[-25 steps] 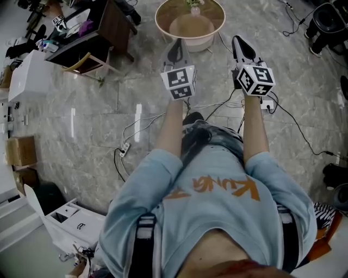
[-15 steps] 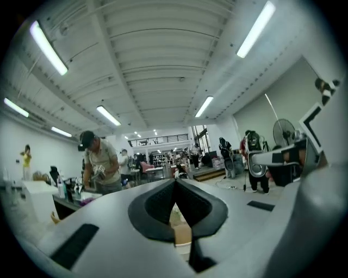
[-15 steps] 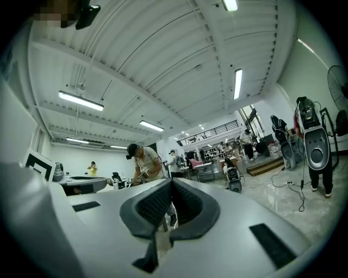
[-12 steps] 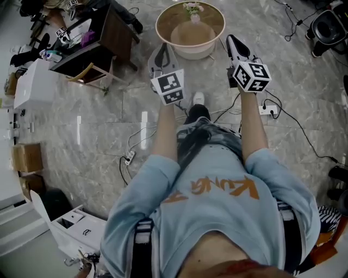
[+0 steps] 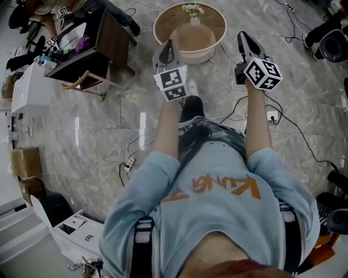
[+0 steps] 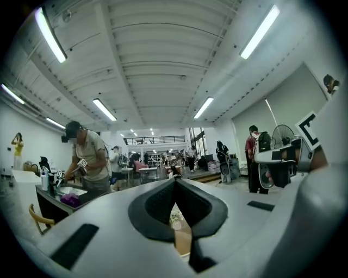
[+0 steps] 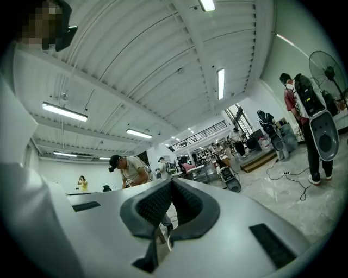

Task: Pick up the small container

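Observation:
A round wooden table (image 5: 163, 30) stands ahead on the marble floor, with a small white vase of flowers (image 5: 193, 10) near its far rim. I cannot pick out any other small container. My left gripper (image 5: 167, 45) hangs in the air just short of the table's near left edge, jaws shut and empty. My right gripper (image 5: 240, 36) is held to the right of the table, also shut with nothing in it. In the left gripper view the closed gripper (image 6: 175, 180) points at the vase (image 6: 174, 218). The right gripper (image 7: 172, 180) points across the hall.
A dark desk (image 5: 111, 32) and a wooden chair (image 5: 87, 70) stand at the upper left. Cables (image 5: 136, 130) and a power strip (image 5: 270, 115) lie on the floor around the person's feet. Speakers (image 5: 331, 46) sit at the right. A person in a cap (image 6: 87, 157) works at the desk.
The person has stepped forward, with a shoe now showing between the arms. The right gripper has drifted a little up and right. Both grippers stay shut.

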